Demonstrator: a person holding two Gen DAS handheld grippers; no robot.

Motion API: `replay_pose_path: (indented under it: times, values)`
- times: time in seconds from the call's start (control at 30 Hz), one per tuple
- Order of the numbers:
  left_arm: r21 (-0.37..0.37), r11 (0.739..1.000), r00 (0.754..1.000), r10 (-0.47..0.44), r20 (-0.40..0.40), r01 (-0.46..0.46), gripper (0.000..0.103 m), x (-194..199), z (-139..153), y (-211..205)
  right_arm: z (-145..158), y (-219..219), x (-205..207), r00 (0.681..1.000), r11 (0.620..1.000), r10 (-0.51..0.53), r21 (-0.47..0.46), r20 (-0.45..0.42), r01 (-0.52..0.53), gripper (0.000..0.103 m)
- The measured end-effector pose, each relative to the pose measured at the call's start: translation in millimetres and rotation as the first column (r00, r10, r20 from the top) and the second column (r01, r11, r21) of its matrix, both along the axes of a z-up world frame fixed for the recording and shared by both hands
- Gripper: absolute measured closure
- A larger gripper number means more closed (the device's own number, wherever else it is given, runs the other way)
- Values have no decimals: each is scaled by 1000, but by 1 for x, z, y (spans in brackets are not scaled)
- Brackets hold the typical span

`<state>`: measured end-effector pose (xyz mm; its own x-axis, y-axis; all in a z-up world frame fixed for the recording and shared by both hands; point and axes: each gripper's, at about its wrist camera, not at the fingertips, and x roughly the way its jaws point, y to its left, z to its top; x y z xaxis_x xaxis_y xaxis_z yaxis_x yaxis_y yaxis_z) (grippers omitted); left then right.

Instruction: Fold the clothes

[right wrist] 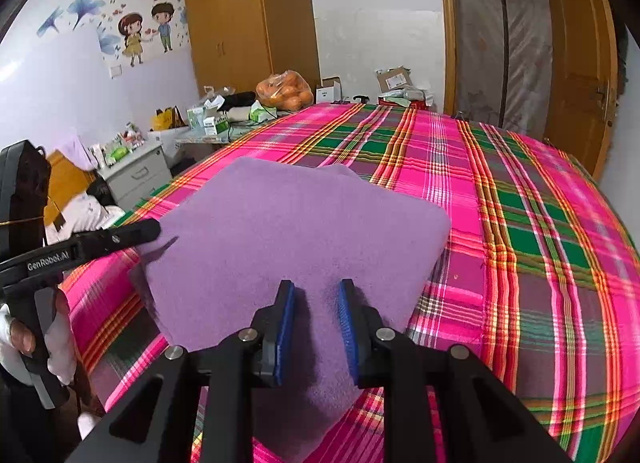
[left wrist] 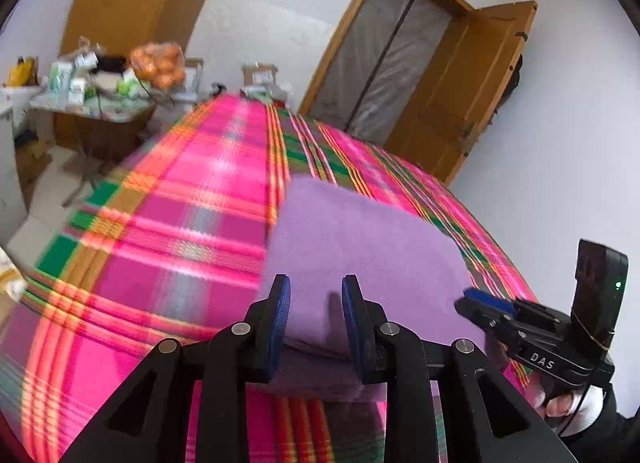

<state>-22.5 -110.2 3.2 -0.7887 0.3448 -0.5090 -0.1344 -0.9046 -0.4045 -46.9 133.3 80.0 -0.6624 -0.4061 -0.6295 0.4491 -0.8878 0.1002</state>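
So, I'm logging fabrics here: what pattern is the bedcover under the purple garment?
The bedcover is plaid: bright pink with green, orange and yellow stripes. Clearest in the right wrist view.

bed (right wrist: 520, 223) under pink-green plaid sheet (left wrist: 168, 223); folded purple cloth (right wrist: 296, 231) lying on sheet near front edge

I saw the purple fleece garment (right wrist: 296, 231) lying folded into a thick, roughly square stack on the plaid-covered bed (right wrist: 520, 223), its layers flat, one corner poking out at the far edge
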Motion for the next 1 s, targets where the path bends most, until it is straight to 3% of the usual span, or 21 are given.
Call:
replay_pose_path:
  times: [0.2, 0.67, 0.9, 1.0]
  values:
    - [-11, 999, 999, 30, 35, -30, 75, -8, -8, -4, 0, 3, -4, 1000, 1000, 4, -12, 11, -4, 80]
    - [-50, 998, 999, 31, 23, -29, 71, -7, -12, 1, -2, 9, -9, 999, 997, 11, -78, 41, -7, 79]
    - [-126, 988, 995, 98, 32, -93, 67, -2, -9, 9, -1, 6, -7, 999, 998, 4, -68, 34, -2, 79]
    - [-143, 985, 994, 106, 27, -101, 66, 3, -5, 13, -1, 10, -7, 999, 996, 20, -91, 43, -16, 73]
